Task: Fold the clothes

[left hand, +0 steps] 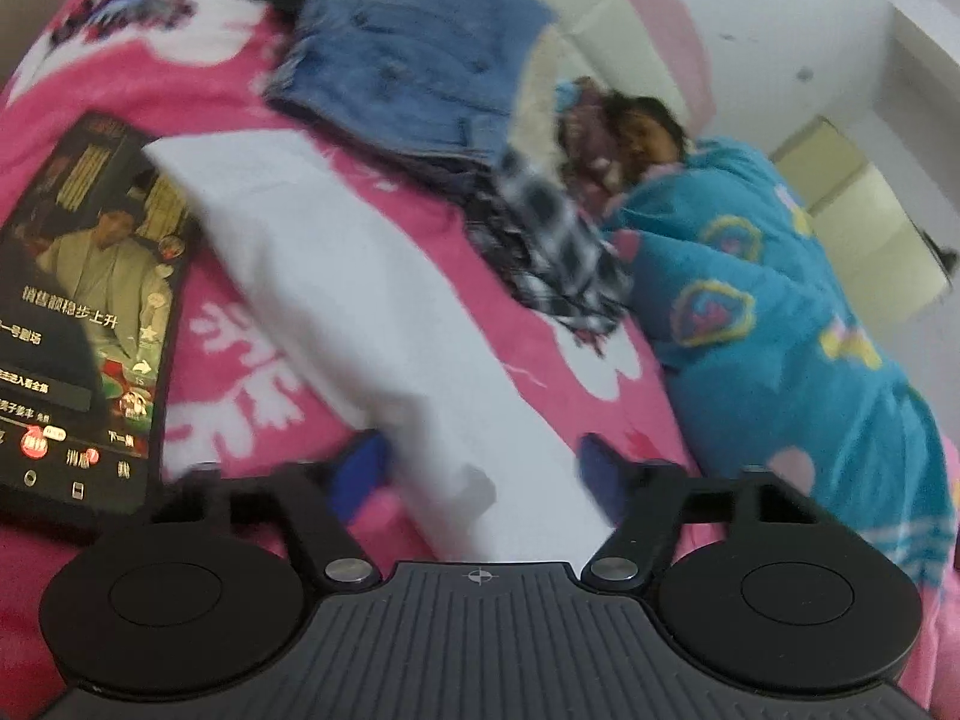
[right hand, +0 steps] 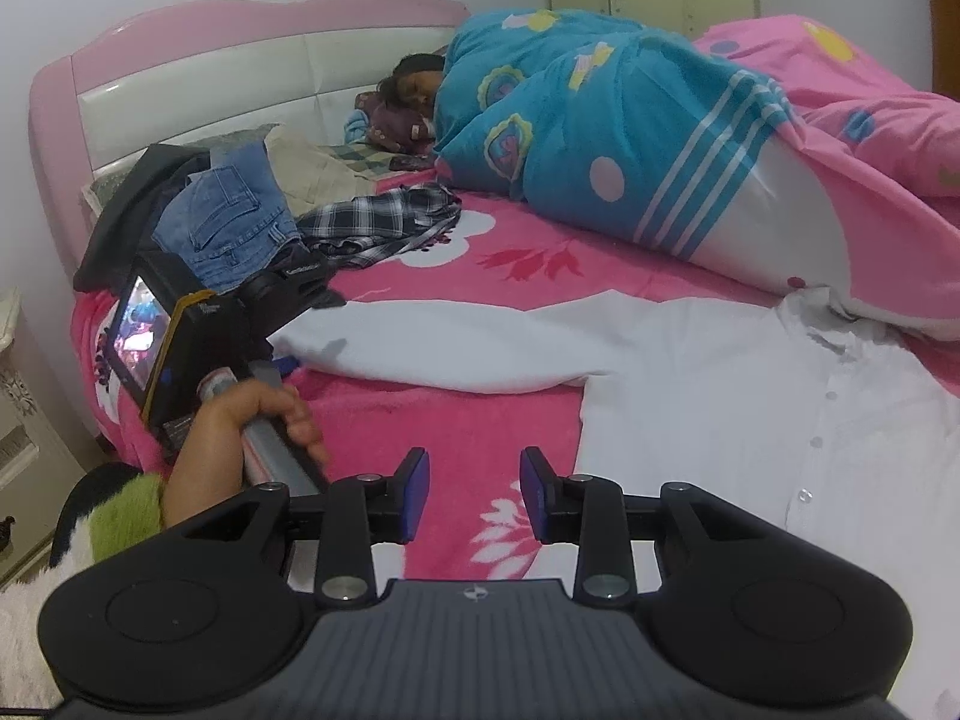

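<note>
**White shirt spread on the pink bed, both grippers at its edges**

Pink blanket (right hand: 468,420) fills the space right under the right gripper (right hand: 474,495), whose blue-padded jaws stand parted with nothing between them, only the blanket's white flower print below. Just to the right of that gripper lies the white shirt (right hand: 750,408), button placket up, its body flat on the bed and one long sleeve (left hand: 372,300) stretched away to the left. At the sleeve's far end sits the left gripper (left hand: 480,468), held by a hand (right hand: 264,420); its jaws straddle the cuff end, the blue pads on either side of the cloth, but the blur keeps me from saying whether they press on it. Beyond the shirt, toward the headboard, a person lies asleep under a blue patterned quilt (right hand: 600,120). Left of the sleeper, folded jeans (left hand: 414,66) rest on a dark garment, with a plaid shirt (right hand: 378,222) crumpled beside them. Near the sleeve's left side a phone (left hand: 90,312) lies on the blanket, screen lit.
</note>
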